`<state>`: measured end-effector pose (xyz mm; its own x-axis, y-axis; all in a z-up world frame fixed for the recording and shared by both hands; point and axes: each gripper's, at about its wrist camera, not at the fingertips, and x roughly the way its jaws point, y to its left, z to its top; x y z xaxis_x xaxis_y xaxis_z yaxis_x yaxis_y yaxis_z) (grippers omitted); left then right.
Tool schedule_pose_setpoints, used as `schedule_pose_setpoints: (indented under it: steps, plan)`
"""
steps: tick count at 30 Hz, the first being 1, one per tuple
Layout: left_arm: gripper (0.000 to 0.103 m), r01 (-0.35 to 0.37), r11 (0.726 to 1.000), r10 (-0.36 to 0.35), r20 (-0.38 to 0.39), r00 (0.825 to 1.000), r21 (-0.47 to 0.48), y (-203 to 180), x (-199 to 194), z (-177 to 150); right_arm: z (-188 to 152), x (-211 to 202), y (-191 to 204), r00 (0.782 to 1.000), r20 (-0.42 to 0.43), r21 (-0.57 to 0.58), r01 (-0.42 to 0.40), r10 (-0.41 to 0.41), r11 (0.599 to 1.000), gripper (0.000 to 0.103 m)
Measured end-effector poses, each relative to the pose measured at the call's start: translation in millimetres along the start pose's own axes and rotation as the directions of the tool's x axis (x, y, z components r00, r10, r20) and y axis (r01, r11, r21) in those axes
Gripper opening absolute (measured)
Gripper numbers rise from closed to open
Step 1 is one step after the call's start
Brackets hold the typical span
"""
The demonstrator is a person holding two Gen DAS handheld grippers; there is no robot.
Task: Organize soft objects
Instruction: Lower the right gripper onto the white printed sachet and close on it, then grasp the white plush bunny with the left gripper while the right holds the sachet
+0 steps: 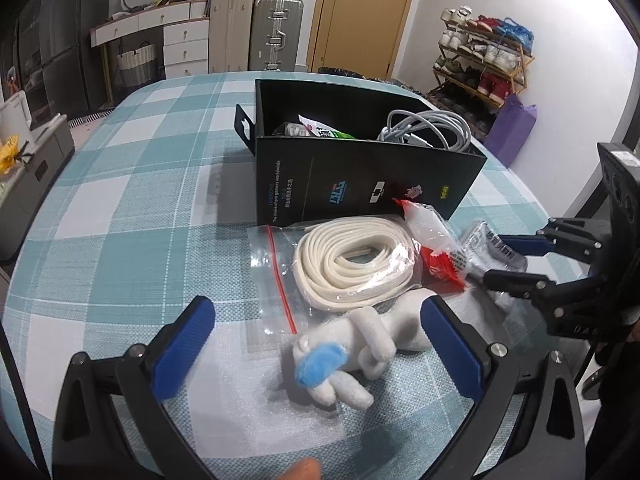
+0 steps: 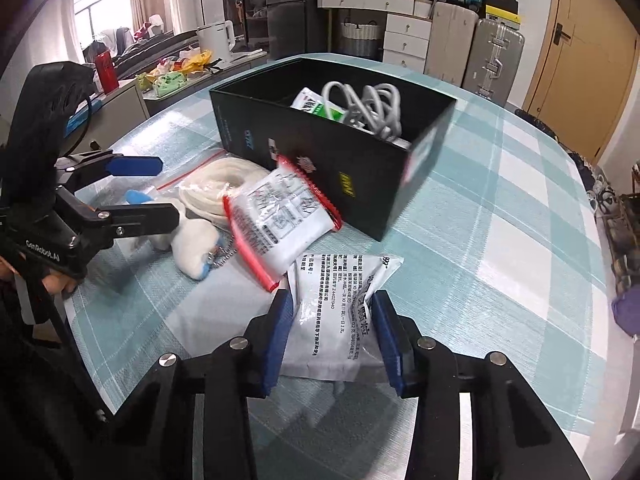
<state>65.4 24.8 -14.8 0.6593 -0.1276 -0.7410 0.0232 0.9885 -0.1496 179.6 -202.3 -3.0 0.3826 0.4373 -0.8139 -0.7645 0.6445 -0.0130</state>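
Box: we see the black box [image 2: 320, 148] open on the checked table [image 1: 120, 208]; inside it lie a coiled white cable [image 2: 368, 108] and a green-and-white packet [image 2: 316, 106].
Zip bag: a clear bag [image 1: 280, 276] just in front of the box holds a coiled white cord [image 1: 352, 264].
Right gripper: our right gripper [image 2: 332, 336] pinches a white sachet [image 2: 340, 304] between its blue pads.
Left gripper: our left gripper [image 1: 320, 348] is spread wide around a white plush toy [image 1: 348, 356], with neither pad touching it.
Red-edged pouch: the pouch [image 2: 280, 220] leans on the box's front wall and overlaps the sachet.
Room: the table is bare left of the box and to its right, out to the rounded edge.
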Motion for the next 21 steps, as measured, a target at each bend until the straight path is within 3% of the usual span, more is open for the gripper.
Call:
schedule_pose_setpoints:
  steps: [6, 11, 15, 21]
  plan:
    - [0.103, 0.008, 1.0, -0.008, -0.011, 1.0, 0.014, -9, -3, -2, -6, -4, -7, 1.0, -0.01, 0.008, 0.001, -0.001, 1.0, 0.042]
    - [0.103, 0.01, 1.0, -0.009, -0.028, 1.0, 0.025, -15, -3, -2, -7, 4, -4, 1.0, -0.029, 0.003, 0.005, -0.005, 1.0, 0.054]
    - [0.103, 0.017, 1.0, -0.016, -0.044, 0.999, 0.02, -17, -1, -3, -11, 4, -5, 1.0, -0.012, 0.003, -0.017, 0.017, 1.0, 0.053]
    - [0.103, 0.016, 0.999, -0.015, -0.055, 0.998, 0.029, -20, -1, -4, -15, -2, -3, 1.0, 0.01, -0.029, -0.029, 0.03, 0.999, 0.045]
